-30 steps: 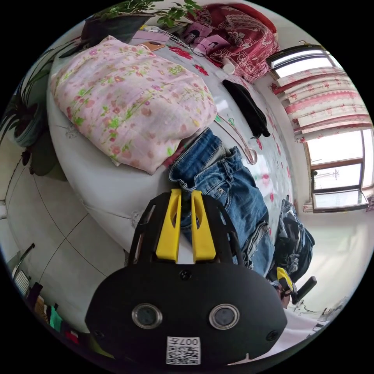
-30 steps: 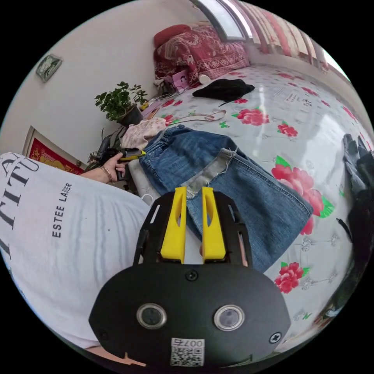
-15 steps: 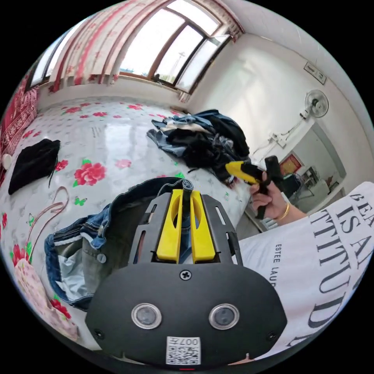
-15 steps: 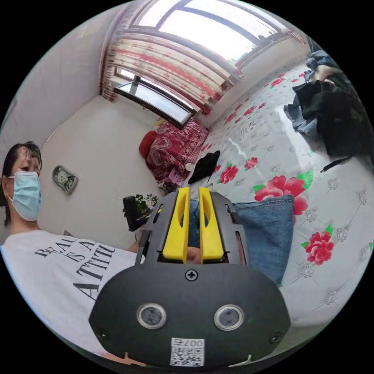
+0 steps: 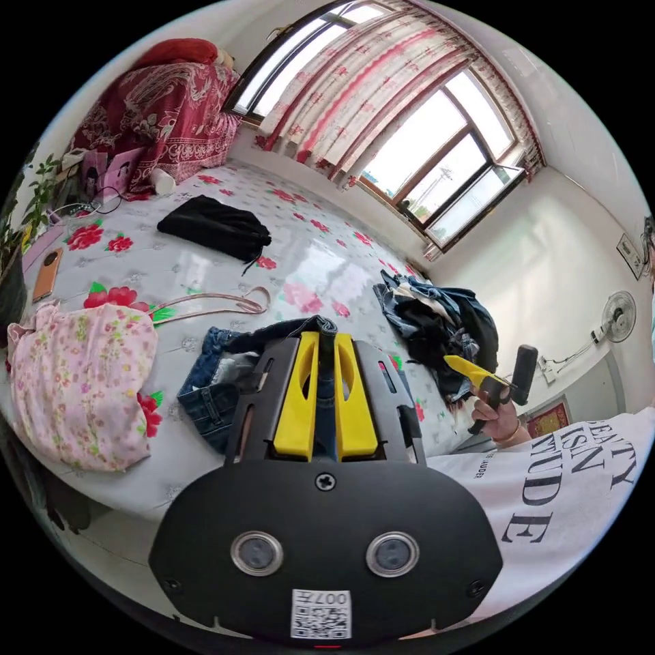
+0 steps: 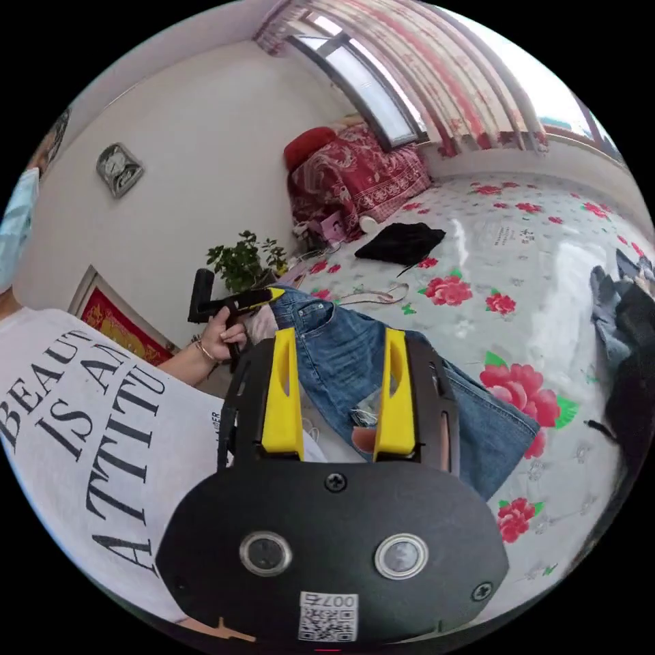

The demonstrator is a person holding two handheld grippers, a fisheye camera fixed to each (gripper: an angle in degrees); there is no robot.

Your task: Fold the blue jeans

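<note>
Floral bed [image 6: 546, 286] — left claw [image 5: 326, 341] pinches jeans [image 6: 355, 355].

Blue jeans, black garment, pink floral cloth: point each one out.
blue jeans [image 6: 341, 348], right gripper view, on the upper leg below the waistband.
black garment [image 5: 211, 225], left gripper view, on its middle.
pink floral cloth [image 5: 75, 382], left gripper view, on its middle.

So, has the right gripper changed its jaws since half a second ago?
Yes. The right gripper was shut on the blue jeans; now its jaws stand open above them, and the jeans lie on the flowered bed.
</note>
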